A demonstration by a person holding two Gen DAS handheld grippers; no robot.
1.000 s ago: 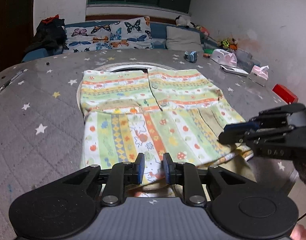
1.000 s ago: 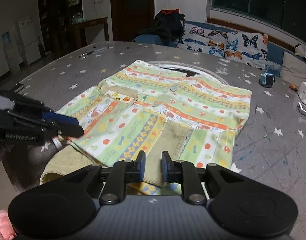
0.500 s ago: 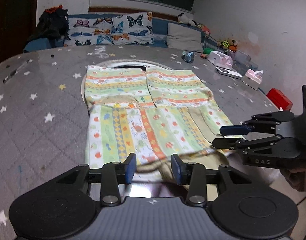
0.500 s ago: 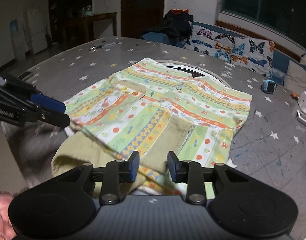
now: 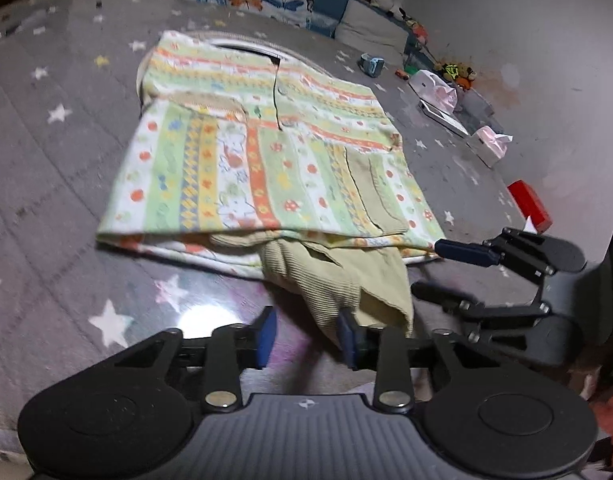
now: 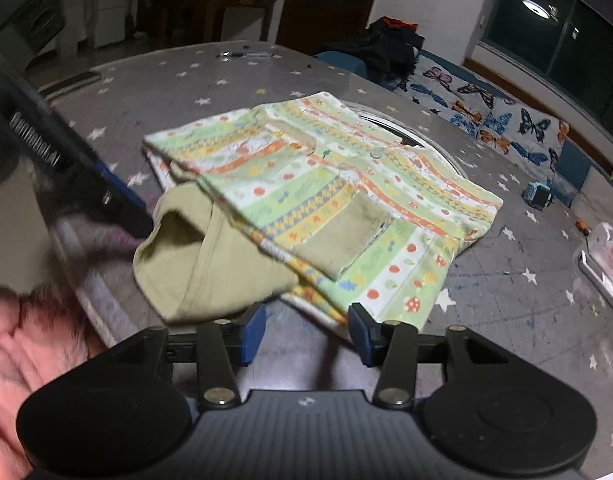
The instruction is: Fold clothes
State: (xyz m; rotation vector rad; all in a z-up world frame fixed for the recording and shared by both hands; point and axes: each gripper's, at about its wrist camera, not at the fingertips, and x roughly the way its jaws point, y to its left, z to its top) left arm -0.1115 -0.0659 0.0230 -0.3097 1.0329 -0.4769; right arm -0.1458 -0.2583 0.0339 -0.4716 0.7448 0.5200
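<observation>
A child's patterned shirt [image 5: 266, 152] in green, yellow and orange stripes lies folded on the grey star-print table [image 5: 46, 200]. Its olive ribbed cuff [image 5: 338, 280] sticks out from under the near edge, toward the table's rim. My left gripper [image 5: 306, 338] is open and empty, just short of that cuff. My right gripper [image 6: 304, 334] is open and empty at the shirt's near corner [image 6: 386, 292]. The right gripper also shows in the left wrist view [image 5: 446, 268], beside the shirt's right corner. The olive cuff shows in the right wrist view [image 6: 186, 256].
A red box [image 5: 528, 204], tissue packs [image 5: 488, 144] and small toys [image 5: 372, 65] lie along the table's right side. A butterfly-print cushion [image 6: 486, 120] and dark clothes [image 6: 390, 48] sit on the sofa behind. A hand [image 6: 10, 344] is at the lower left.
Both grippers opened, let go of the shirt's hem and pulled back toward the table edge. The shirt now lies folded with the olive cuff sticking out.
</observation>
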